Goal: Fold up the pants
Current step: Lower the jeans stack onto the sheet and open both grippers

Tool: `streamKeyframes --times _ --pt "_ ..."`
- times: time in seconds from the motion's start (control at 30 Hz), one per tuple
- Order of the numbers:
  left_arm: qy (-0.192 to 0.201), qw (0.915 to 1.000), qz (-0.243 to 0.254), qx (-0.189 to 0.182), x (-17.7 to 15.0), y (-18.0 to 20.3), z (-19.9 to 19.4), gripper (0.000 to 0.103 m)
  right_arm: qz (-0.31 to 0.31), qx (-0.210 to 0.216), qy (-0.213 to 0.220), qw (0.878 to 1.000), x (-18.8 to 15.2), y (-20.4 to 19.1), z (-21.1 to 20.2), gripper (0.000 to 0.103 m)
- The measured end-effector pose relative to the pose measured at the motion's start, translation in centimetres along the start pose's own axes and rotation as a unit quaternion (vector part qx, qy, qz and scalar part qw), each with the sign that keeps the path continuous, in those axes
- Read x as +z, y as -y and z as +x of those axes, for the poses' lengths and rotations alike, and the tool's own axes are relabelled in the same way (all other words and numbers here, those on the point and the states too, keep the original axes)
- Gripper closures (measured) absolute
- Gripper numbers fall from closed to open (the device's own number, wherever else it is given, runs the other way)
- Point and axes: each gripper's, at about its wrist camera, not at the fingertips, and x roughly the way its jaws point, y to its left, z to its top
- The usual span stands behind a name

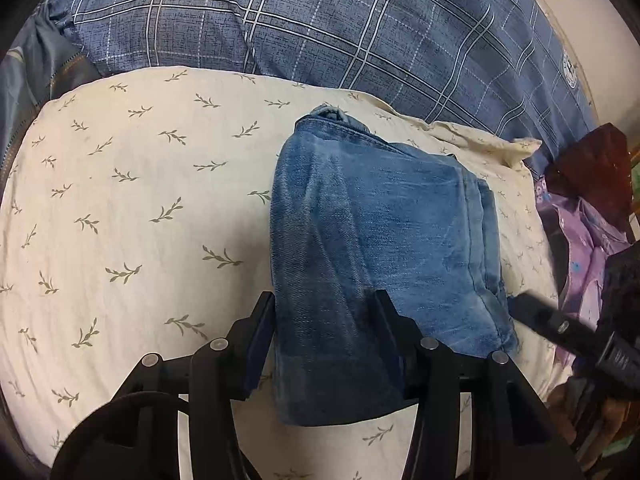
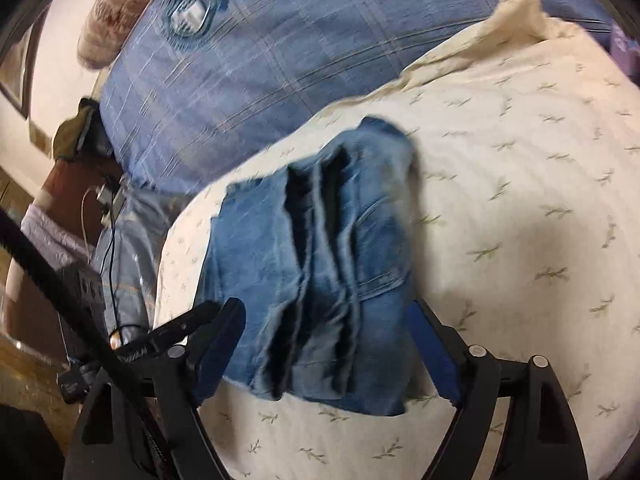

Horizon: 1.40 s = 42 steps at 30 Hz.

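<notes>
Blue denim pants (image 1: 380,240) lie folded into a compact bundle on a cream sheet with a leaf print (image 1: 132,208). My left gripper (image 1: 324,312) is open, its jaws straddling the near left part of the bundle. In the right wrist view the pants (image 2: 320,264) show their stacked layered edges. My right gripper (image 2: 324,320) is open wide, with the near end of the bundle between its jaws. The right gripper's black body also shows at the right edge of the left wrist view (image 1: 576,336). The right wrist view is blurred.
A blue plaid pillow (image 1: 320,28) lies behind the sheet, also in the right wrist view (image 2: 256,64). Purple and dark clothes (image 1: 588,232) are piled at the right. A dark device with cables (image 2: 84,300) sits off the bed's left side.
</notes>
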Motion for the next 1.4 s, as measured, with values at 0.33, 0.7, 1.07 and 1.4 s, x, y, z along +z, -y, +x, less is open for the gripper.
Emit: streamKeyframes --times 0.33,0.7,1.07,1.4 --pt "0.023 0.9989 0.036 0.021 -0.5 1.0 0.1 0.081 -0.070 -0.089 -0.058 0.992 -1.2 -2.7 2.8 0.050" --pt "0.053 0.9986 0.008 0.002 -1.2 -2.0 -2.0 0.058 -0.036 -0.023 0.000 0.999 -1.9 -0.4 0.0 0.026" --pt "0.074 0.9917 0.069 0.079 -7.7 0.6 -2.7 0.055 -0.132 -0.127 0.022 0.983 -7.9 -3.0 -0.8 0.031" --pt "0.126 0.9905 0.047 0.030 -7.0 1.2 -3.3 0.098 -0.104 -0.147 0.055 0.982 -6.6 -1.9 -1.5 0.090"
